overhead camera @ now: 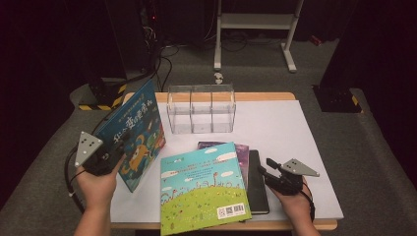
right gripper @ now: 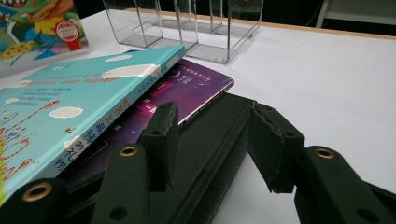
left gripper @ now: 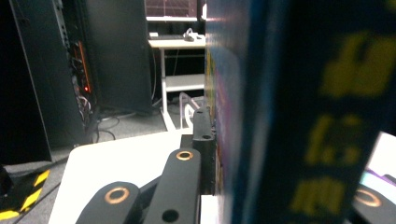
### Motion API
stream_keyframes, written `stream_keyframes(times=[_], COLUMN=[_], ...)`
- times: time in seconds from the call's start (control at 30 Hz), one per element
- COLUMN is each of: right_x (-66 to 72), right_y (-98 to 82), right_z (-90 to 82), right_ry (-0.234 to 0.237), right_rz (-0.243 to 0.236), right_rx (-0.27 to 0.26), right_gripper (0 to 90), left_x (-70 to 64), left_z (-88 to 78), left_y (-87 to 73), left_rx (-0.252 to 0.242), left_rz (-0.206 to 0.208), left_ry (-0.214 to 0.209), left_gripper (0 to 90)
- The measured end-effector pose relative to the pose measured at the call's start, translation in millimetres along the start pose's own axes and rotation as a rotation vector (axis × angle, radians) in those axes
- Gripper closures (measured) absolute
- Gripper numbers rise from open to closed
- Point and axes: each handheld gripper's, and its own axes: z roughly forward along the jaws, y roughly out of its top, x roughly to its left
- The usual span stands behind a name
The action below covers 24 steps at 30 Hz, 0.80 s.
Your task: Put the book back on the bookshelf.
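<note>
Two forearms come in from the bottom edge of the high view, each hand holding a two-jaw gripper over a white table (overhead camera: 285, 128). On the left, the left gripper (overhead camera: 112, 156) is clamped tight on the lower edge of a blue picture book (overhead camera: 135, 132), which stands tilted up off the table near its left edge, cover with yellow characters facing right. From the left gripper view, one black jaw presses flat against the book's cover (left gripper: 299, 112), and the book's dark spine rises close to the lens.

On the right, the right gripper (overhead camera: 265, 169) rests with its jaws partly open, one on each side of the long edge of a black book (overhead camera: 258, 182) lying flat; whether the pads press on it cannot be told. Beside the black book lies a purple book (overhead camera: 241, 148), and on top of that a turquoise and green picture book (overhead camera: 201, 189). Behind them, a clear plastic book rack (overhead camera: 201, 109) with three compartments stands at the table's far side.
</note>
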Motion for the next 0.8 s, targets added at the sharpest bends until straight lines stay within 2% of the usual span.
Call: stream_keyframes(times=[0.2,0.47,0.67,0.8], right_x=[-1.9,-2.9,-4.3,-5.5], right_y=[0.0,-0.4,-0.5,-0.2], right_z=[-1.7,-2.3,-3.1,-4.3], right_ry=[0.000,-0.003,-0.002,-0.003], right_rz=[0.004,0.005,0.009,0.008], right_rx=[-0.006,-0.009,-0.012,-0.016], right_gripper=[52.9,52.9,53.1,53.1], left_x=[-6.2,-20.7,-33.1,-37.7], left_z=[9.2,28.3,50.7,68.9], left_y=[11.9,15.5,14.2,10.9], left_rx=[-0.034,-0.047,-0.050,-0.059], left_rz=[-0.036,-0.043,-0.030,-0.037], left_ry=[-0.010,-0.018,-0.012,0.000], left_gripper=[83.1,83.1,83.1,83.1])
